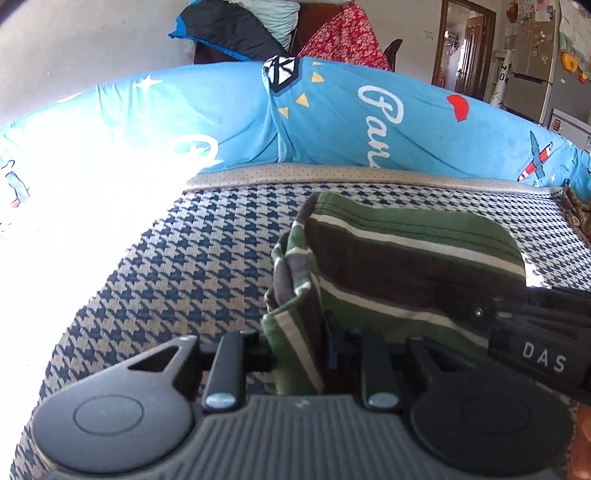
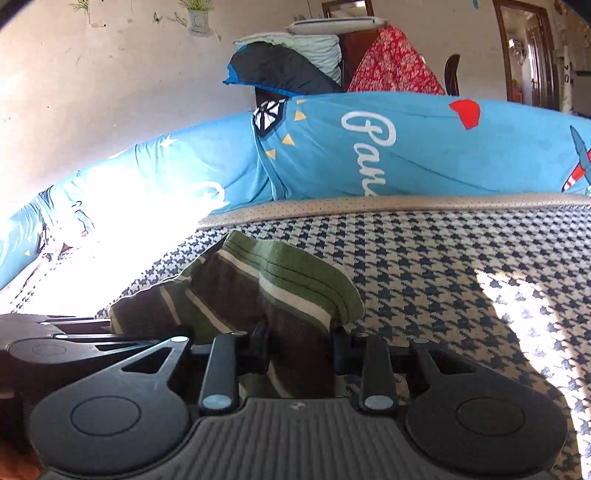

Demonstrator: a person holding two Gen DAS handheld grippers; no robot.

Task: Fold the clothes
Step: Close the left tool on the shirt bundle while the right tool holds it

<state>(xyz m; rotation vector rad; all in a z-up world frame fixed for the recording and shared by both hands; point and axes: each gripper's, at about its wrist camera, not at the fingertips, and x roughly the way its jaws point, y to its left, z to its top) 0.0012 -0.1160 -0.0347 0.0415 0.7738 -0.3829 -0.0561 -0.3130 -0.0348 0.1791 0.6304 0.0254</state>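
Observation:
A green, brown and white striped garment [image 1: 399, 266] lies folded on the houndstooth bed cover [image 1: 184, 280]. My left gripper [image 1: 301, 356] is shut on the garment's near left edge, and a fold of cloth stands up between its fingers. In the right wrist view the same garment [image 2: 266, 291] bunches up in front of my right gripper [image 2: 299, 354], which is shut on its near right edge. The right gripper's body [image 1: 539, 332] shows at the right of the left wrist view. At the left edge of the right wrist view is the left gripper's body [image 2: 55, 343].
A rolled blue printed quilt [image 1: 332, 122] lies along the far side of the bed. Behind it, a dark jacket [image 1: 229, 29] and a red floral cloth [image 1: 347, 37] hang over furniture. Strong sunlight washes out the bed's left part [image 1: 74, 221]. A doorway [image 1: 465, 44] stands at far right.

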